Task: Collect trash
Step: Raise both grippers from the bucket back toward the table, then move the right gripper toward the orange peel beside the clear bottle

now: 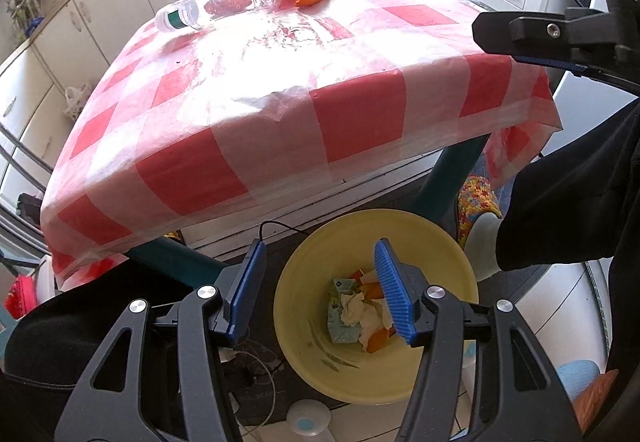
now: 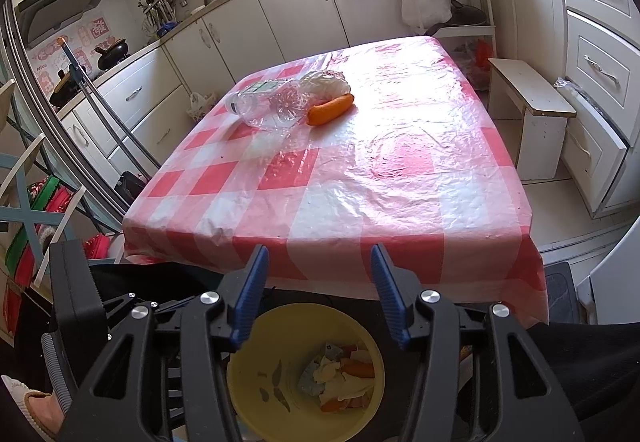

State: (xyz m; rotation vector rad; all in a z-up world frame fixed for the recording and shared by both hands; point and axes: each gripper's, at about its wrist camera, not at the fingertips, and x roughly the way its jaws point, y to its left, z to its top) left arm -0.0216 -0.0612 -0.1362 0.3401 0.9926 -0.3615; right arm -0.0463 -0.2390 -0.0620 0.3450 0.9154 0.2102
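- Clear plastic bottle (image 2: pixel 266 104), lying at upper centre on the checked table (image 2: pixel 400 178) beside a carrot (image 2: pixel 330 109): we are judging it light, crushable and slick, best gripped across its middle.
- We are holding left gripper (image 1: pixel 320 292) and right gripper (image 2: pixel 316 296) half open and empty, angled down over the yellow bin (image 2: pixel 256 394).

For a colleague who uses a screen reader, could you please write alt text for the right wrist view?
The right gripper hangs open and empty above a yellow bin holding crumpled trash. Beyond it, on a table with a red-checked cloth, lie a clear plastic bottle and a carrot.
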